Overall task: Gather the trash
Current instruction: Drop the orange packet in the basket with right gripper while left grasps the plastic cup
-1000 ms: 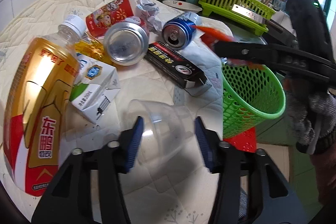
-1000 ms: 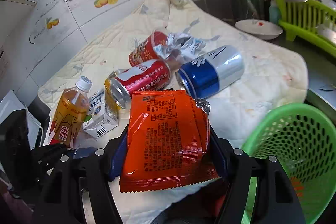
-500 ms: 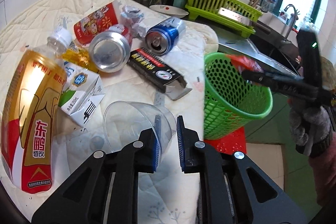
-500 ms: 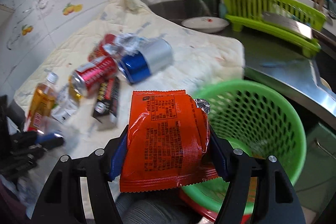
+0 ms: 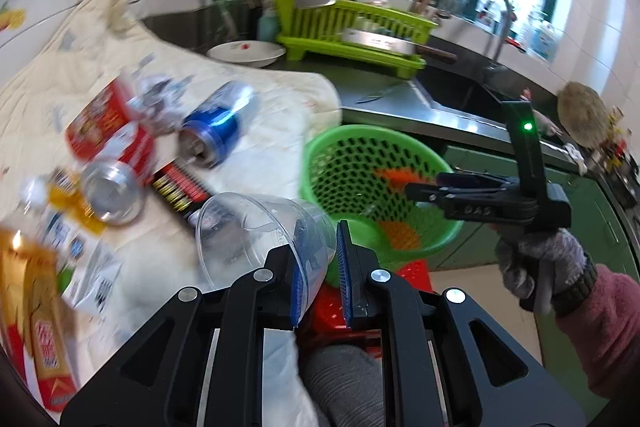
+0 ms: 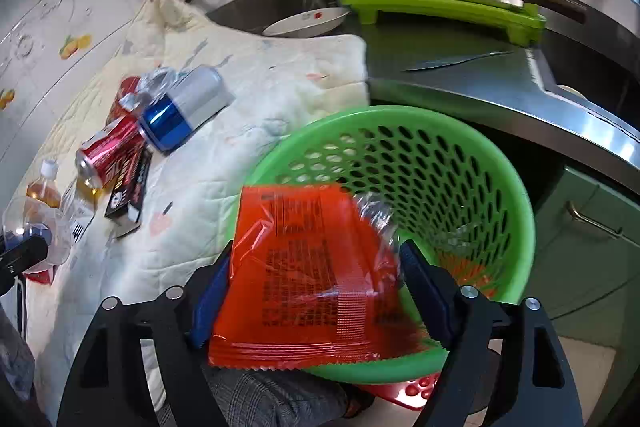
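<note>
My left gripper is shut on the rim of a clear plastic cup, which hangs tilted above the cream quilt. To its right stands a green mesh basket. In the right wrist view my right gripper is over the basket's near rim. Its jaws are opening, and an orange-red snack wrapper lies loose and blurred between the blue pads. The left wrist view shows the right gripper from the side above the basket.
On the quilt lie a blue can, a red can, a black box, a tea bottle and crumpled wrappers. Behind are a white plate, a green dish rack and a knife on the steel counter.
My left gripper closed on the cup's rim and lifted it off the quilt toward the basket. My right gripper carried the wrapper from over the quilt to over the basket and its jaws widened.
</note>
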A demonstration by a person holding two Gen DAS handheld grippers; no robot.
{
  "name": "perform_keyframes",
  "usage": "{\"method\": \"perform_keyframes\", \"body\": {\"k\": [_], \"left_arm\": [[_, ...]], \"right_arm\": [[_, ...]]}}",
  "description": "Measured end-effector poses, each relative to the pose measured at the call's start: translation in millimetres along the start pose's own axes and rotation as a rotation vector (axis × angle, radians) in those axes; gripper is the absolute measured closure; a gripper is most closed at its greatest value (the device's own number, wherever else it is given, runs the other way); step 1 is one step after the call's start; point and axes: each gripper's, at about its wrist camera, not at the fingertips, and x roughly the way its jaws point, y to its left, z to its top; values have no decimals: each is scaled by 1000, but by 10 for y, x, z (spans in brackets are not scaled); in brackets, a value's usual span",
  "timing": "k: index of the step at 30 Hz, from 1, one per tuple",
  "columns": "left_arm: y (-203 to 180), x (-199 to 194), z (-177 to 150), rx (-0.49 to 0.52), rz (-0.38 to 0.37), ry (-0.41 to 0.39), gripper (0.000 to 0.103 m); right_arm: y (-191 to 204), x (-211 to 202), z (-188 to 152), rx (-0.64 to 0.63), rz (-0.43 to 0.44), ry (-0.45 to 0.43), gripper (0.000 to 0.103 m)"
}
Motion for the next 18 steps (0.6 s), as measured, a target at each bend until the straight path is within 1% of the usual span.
{"method": "perform_keyframes", "body": {"k": [5, 12, 18], "left_arm": [[-228, 262, 171, 38, -48, 27, 89], [-482, 702, 318, 68, -96, 79, 89], [-662, 1134, 375, 64, -146, 146, 88]], "right_arm": [[-127, -94, -21, 26, 10, -16, 23], [-309, -389, -90, 45, 9, -66, 22], [-386, -588, -177, 43, -22, -100, 21]]}}
